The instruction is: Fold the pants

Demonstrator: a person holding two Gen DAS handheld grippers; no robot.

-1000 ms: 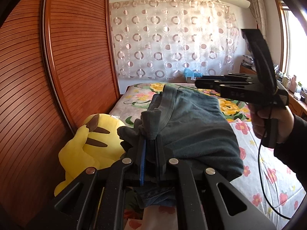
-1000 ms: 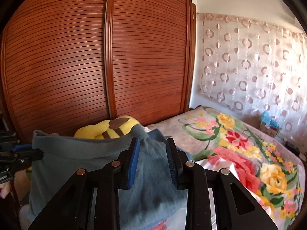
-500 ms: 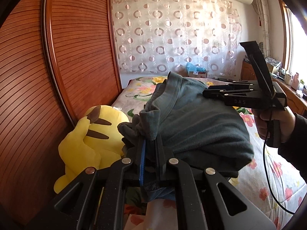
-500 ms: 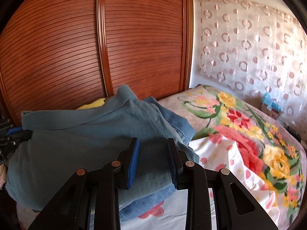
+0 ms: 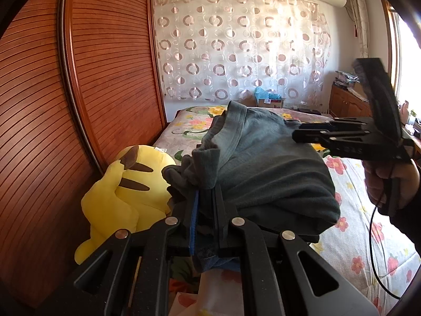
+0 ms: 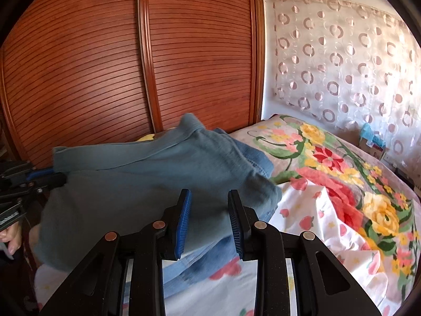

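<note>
Grey-teal pants (image 5: 276, 173) hang folded over in the air above the bed, waistband (image 5: 231, 134) uppermost. My left gripper (image 5: 206, 197) is shut on a bunched edge of them at the bottom of the left wrist view. It also shows at the left edge of the right wrist view, left gripper (image 6: 36, 179) clamped on the waistband corner. My right gripper (image 6: 209, 206) stands open just over the pants (image 6: 144, 181), whose cloth lies under its blue pads (image 6: 184, 218) and is not pinched. From the left wrist, the right gripper (image 5: 296, 134) hovers at the pants' far right edge, held by a hand (image 5: 389, 181).
Blue denim (image 6: 252, 155) lies under the pants on the flowered bedspread (image 6: 342, 197). A yellow plush toy (image 5: 126, 192) sits between the bed and the louvred wooden wardrobe doors (image 6: 105, 65). A box with a blue bag (image 5: 265, 100) and a wooden dresser (image 5: 347, 102) stand beyond the bed.
The pants have spread wider and sunk lower in front of the right gripper, no longer rising between its fingers. In the left wrist view the right gripper has shifted right and down.
</note>
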